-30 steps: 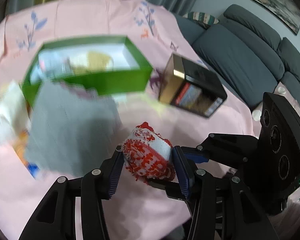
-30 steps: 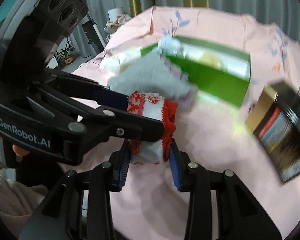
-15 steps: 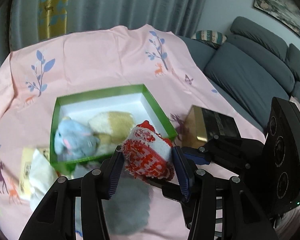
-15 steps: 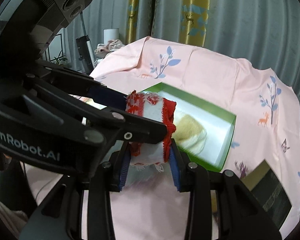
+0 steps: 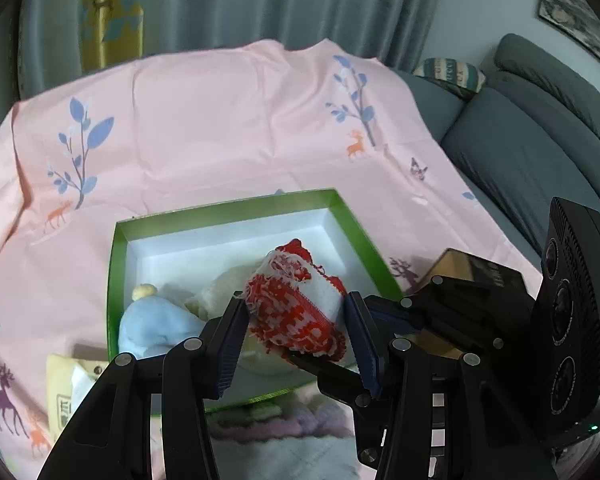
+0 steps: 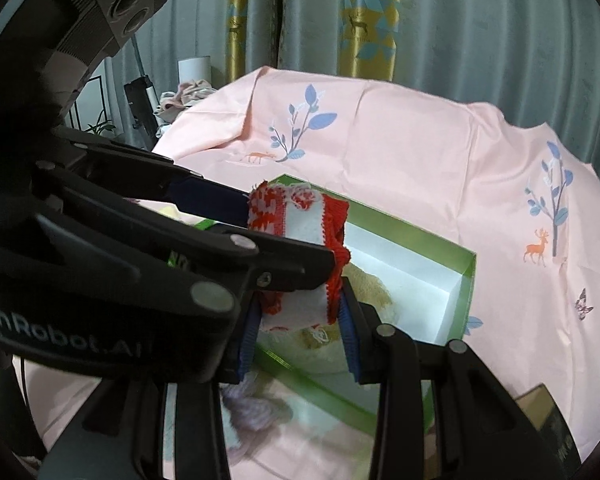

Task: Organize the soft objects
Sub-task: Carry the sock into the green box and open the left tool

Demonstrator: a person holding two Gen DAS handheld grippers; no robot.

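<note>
A folded red-and-white knitted cloth (image 5: 298, 312) is gripped by both grippers at once. My left gripper (image 5: 296, 332) is shut on it from its two sides, and my right gripper (image 6: 298, 324) is shut on its lower end (image 6: 296, 264). The cloth hangs above the near part of an open green box (image 5: 114, 264) with a white inside. In the box lie a light blue plush toy (image 5: 156, 324) and a cream plush toy (image 5: 220, 288). The box also shows in the right wrist view (image 6: 466, 280).
A pink printed tablecloth (image 5: 228, 128) covers the table. A black-and-gold box (image 5: 476, 276) lies right of the green box. A grey and lilac cloth (image 5: 284, 432) lies at the front, a yellow packet (image 5: 64, 384) at the left. A grey sofa (image 5: 532, 136) stands at the right.
Both grippers have carried the knitted cloth forward from over the grey cloth to above the green box. The box is now closer and below the cloth. The grip is unchanged.
</note>
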